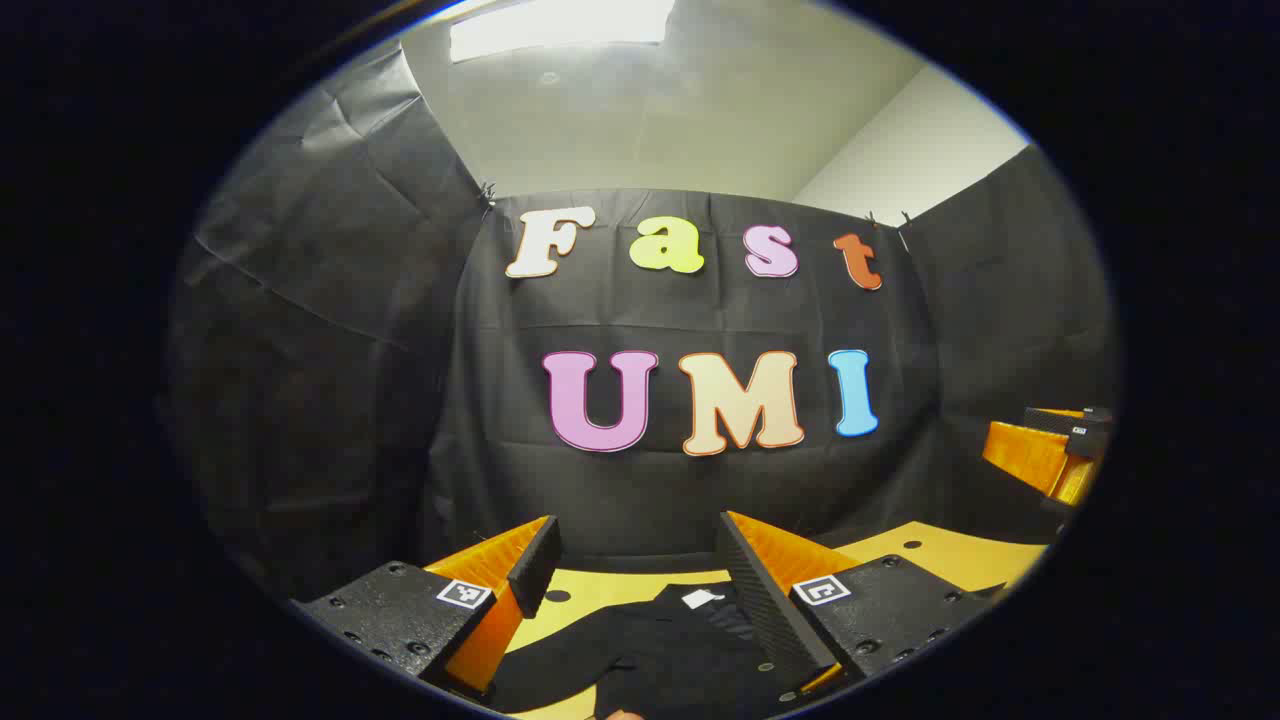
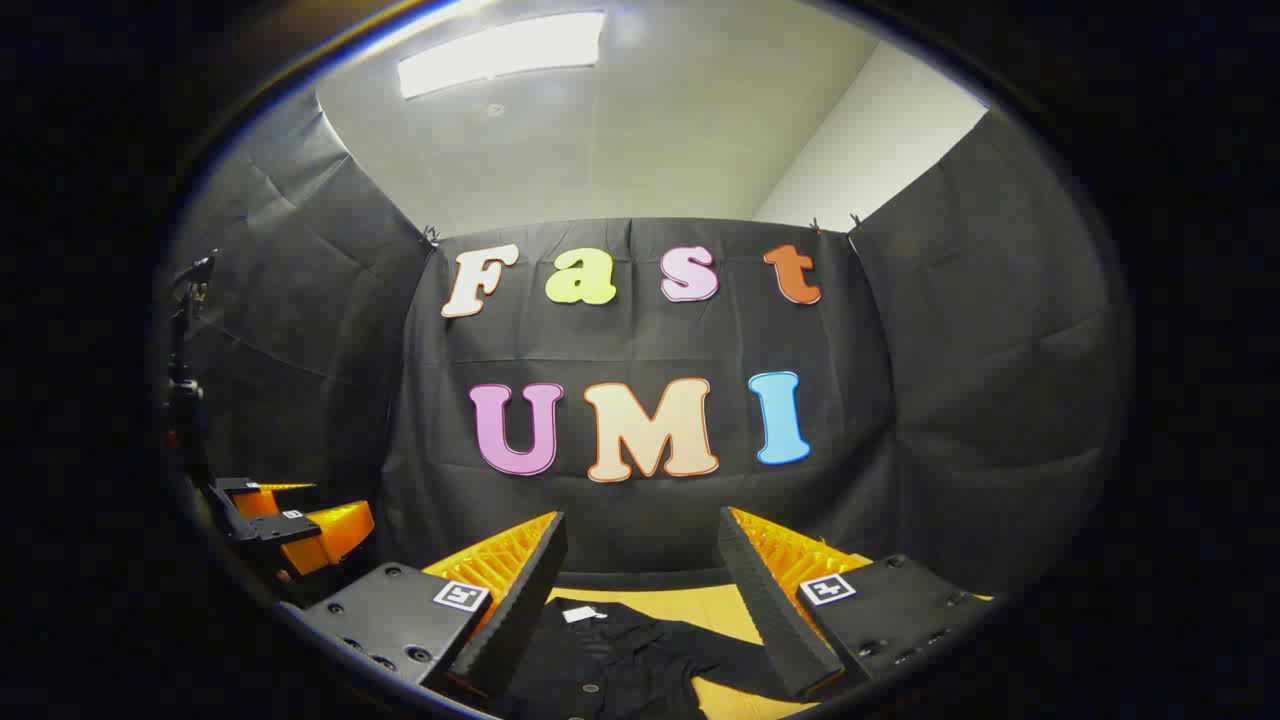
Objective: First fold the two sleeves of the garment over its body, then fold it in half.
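Two grippers are up in the air in front of you, both with fingers spread wide and nothing between them.

In the left gripper view, your left gripper (image 1: pixel 636 585) hangs above the table (image 1: pixel 950 555), pointing at the black cloth wall (image 1: pixel 330 330) of the booth. Its two fingers stand well apart at the bottom of the picture. Below and between them lies the dark shirt (image 1: pixel 660 650), spread on the yellow tabletop, with a small white tag (image 1: pixel 702 598) at its collar on the far side. The shirt touches neither finger; it sits lower down, on the table. At the right edge of this view you can see your right gripper (image 1: pixel 1050 450), held at about the same height, well away from the shirt. Above the wall there is a pale ceiling with a long lamp (image 1: pixel 560 25).

In the right gripper view, your right gripper (image 2: pixel 640 590) is also open, fingers far apart, and holds nothing. The shirt (image 2: pixel 620 655) lies beneath it on the table (image 2: pixel 710 605), collar tag (image 2: pixel 583 614) toward the wall, one sleeve (image 2: pixel 735 665) stretching out to the right across the yellow surface. At the left edge your left gripper (image 2: pixel 290 525) shows, raised off the table. A dark stand (image 2: pixel 185 380) rises behind it by the wall.
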A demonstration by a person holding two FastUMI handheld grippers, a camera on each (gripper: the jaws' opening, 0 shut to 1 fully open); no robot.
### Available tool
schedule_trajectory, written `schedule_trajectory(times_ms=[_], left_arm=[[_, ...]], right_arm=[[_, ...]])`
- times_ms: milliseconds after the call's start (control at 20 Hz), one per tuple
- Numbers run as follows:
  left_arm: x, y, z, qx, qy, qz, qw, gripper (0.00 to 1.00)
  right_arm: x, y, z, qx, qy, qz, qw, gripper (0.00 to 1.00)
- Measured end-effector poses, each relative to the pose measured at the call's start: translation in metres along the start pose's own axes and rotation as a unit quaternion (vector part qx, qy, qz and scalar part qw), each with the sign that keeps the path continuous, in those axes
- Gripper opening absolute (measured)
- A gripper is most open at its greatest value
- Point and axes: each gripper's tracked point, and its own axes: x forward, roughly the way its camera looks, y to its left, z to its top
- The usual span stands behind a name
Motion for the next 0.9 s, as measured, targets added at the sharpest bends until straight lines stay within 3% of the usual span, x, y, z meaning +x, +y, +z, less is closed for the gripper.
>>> schedule_trajectory(times_ms=[250,900], left_arm=[[0.005,-0.005,0.001,0.0,-0.003,-0.008,1.0,0.94],[-0.003,0.023,-0.005,0.007,0.002,0.031,1.0,0.94]], right_arm=[[0.002,-0.001,0.003,-0.002,-0.007,0.003,1.0,0.96],[0.012,0.024,-0.022,-0.005,0.018,0.043,0.999,0.96]])
